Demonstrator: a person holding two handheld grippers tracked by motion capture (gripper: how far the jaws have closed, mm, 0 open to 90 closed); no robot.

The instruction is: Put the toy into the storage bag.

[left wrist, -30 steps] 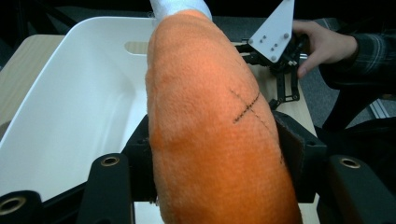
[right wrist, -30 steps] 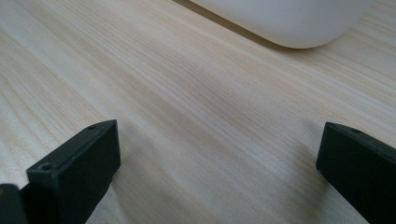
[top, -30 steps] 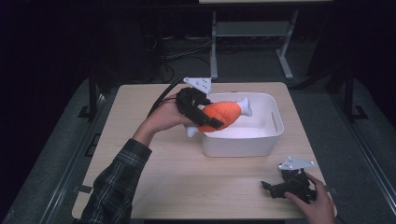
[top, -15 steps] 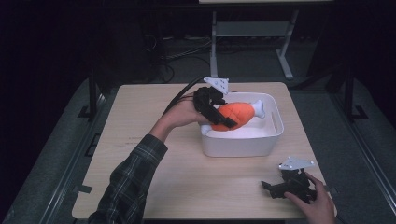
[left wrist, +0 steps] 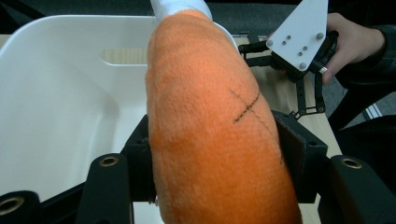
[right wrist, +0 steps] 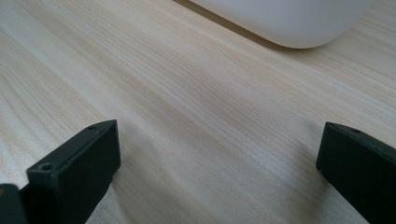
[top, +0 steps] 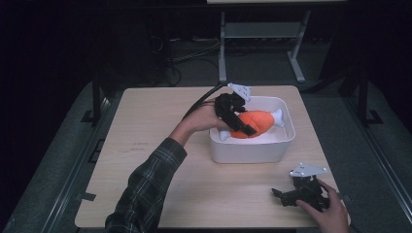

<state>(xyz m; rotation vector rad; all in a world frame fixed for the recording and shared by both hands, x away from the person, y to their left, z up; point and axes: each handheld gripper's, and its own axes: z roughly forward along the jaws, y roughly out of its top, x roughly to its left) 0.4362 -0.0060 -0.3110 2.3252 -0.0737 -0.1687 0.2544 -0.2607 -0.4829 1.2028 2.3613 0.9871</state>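
Observation:
An orange plush drumstick (top: pixel 256 123) with white ends lies low inside the white bin (top: pixel 252 151) at the table's far right. My left gripper (top: pixel 238 122) is shut on its orange body, reaching in over the bin's left rim. In the left gripper view the plush drumstick (left wrist: pixel 210 130) bulges between both black jaws above the white bin (left wrist: pixel 56 93) floor. My right gripper (top: pixel 281 195) rests on the table near the front right corner, held by a hand, open. The right gripper (right wrist: pixel 217 163) view has its jaws spread wide over bare wood.
The light wooden table (top: pixel 160 160) has free room on its left half and along the front. The bin's rounded corner (right wrist: pixel 289 23) lies ahead of the right gripper. A metal stand (top: pixel 257 43) and cables sit on the dark floor beyond the table.
My left gripper carried the drumstick rightward from the bin's left rim and down into the bin. The right gripper stayed in place.

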